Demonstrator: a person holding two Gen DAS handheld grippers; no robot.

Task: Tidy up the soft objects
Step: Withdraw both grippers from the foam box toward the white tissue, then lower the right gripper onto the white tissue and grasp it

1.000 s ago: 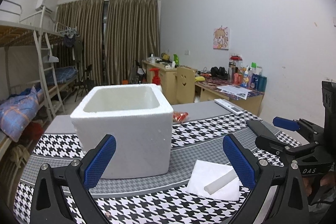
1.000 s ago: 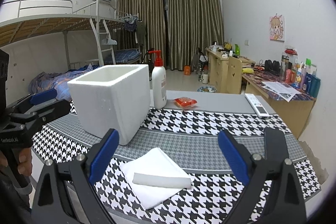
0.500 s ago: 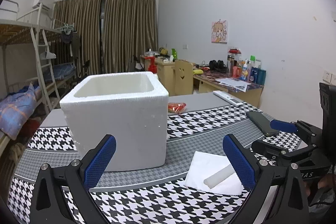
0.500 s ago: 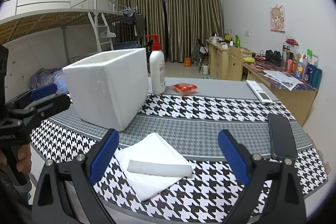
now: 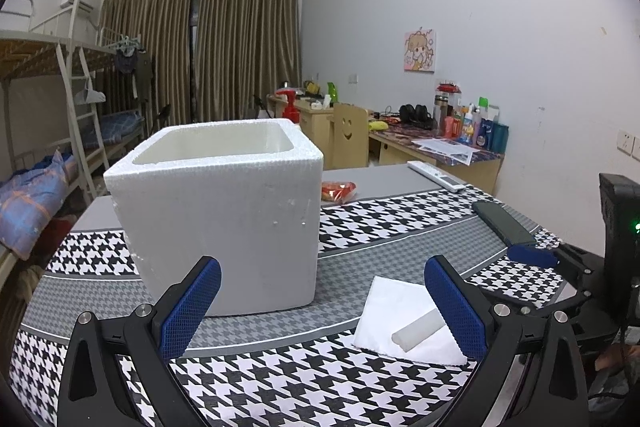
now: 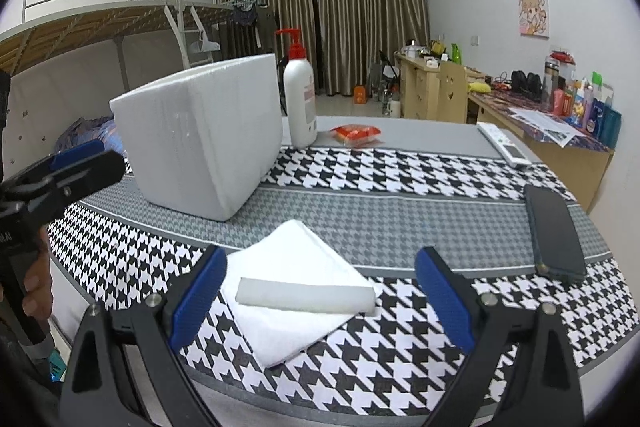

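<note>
In the left wrist view the left gripper (image 5: 322, 301) hangs above the near edge of the houndstooth tablecloth (image 5: 400, 223), its blue pads spread wide with nothing between them. The white foam box (image 5: 218, 215) stands upright straight ahead of it, open side up. To the right of the box, near the front edge, a folded white cloth (image 5: 404, 323) lies flat with a white foam roll (image 5: 418, 324) resting on top. Beyond the box on its right sits a red packet (image 5: 338, 190), farther right a remote (image 5: 436, 175) and a dark phone (image 5: 502, 223)

In the right wrist view the right gripper (image 6: 322, 301) is also spread wide and empty, pointed at the folded white cloth (image 6: 296, 291); the foam roll (image 6: 306, 297) lies crosswise on it, between the two pads but apart from both. The foam box (image 6: 204, 139) stands behind and left of the cloth, a pump bottle (image 6: 300, 99) just behind the box, the phone (image 6: 554, 231) well to the right
</note>
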